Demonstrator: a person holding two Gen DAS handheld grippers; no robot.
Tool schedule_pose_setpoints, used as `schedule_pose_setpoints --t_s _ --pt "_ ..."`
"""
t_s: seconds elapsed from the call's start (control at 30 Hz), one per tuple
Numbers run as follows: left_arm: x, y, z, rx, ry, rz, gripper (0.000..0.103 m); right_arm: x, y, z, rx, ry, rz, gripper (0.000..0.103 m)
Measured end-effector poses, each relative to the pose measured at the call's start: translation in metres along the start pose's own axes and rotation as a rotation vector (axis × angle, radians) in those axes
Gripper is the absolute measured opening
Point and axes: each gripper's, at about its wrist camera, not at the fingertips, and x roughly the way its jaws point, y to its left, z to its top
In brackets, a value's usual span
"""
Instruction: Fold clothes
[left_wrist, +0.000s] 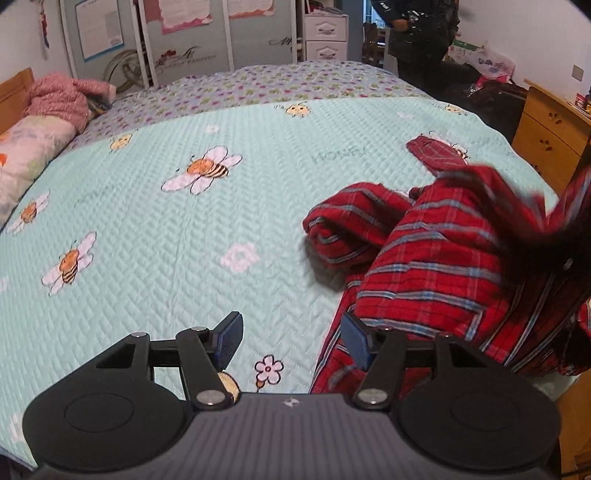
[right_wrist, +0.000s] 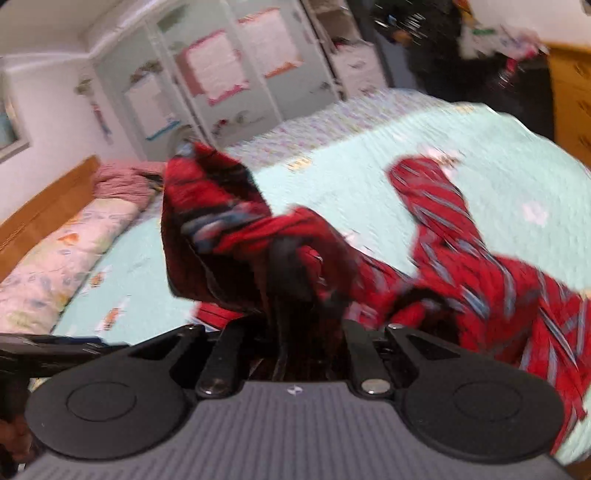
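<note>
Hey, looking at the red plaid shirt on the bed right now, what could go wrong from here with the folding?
1. The right gripper pinches a bunched wad of the red plaid shirt, so lifting may drag several layers together.
2. The left gripper is open over the quilt beside the shirt's edge; closing here could miss the cloth or catch the quilt.
3. One sleeve lies twisted away and may fold in crooked.
</note>
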Motion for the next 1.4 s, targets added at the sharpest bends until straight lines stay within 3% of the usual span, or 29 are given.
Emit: schedule_pose_setpoints --t_s 0.2,0.27,0.33,0.5,0.63,0.83,1.07,1.3,1.4 --pt "-0.004 0.003 -0.005 0.006 -0.004 0.044 0.062 -0.031 0.029 0.034 -0.033 -0.141 0.085 0.011" --pt "-0.003 0.004 -0.005 0.009 -0.001 0.055 0.062 -0.04 0.026 0.048 -0.059 -0.194 0.06 0.009" --pt "-0.002 0.004 -0.005 0.009 0.005 0.051 0.062 -0.038 0.017 0.051 -0.096 -0.208 -0.019 0.007" --pt "-0.001 -0.008 -0.006 0.037 0.009 0.036 0.062 0.001 -0.023 0.02 -0.117 -0.076 -0.224 0.007" --pt "0.0 -0.024 -0.002 0.082 0.005 0.031 0.062 0.02 -0.053 -0.015 -0.031 0.024 -0.26 0.007" --pt "0.014 -0.055 0.008 0.141 0.006 0.016 0.062 0.006 -0.06 -0.023 0.06 0.015 -0.195 0.007" --pt "0.032 -0.078 0.015 0.175 0.009 0.011 0.062 0.011 -0.07 -0.023 0.076 0.022 -0.157 0.007" --pt "0.049 -0.055 0.016 0.058 0.014 -0.078 0.062 0.013 -0.067 -0.032 0.014 0.017 -0.153 0.007" --pt "0.054 -0.036 0.022 -0.004 -0.006 -0.068 0.062 0.012 -0.071 -0.038 0.008 0.036 -0.159 0.007"
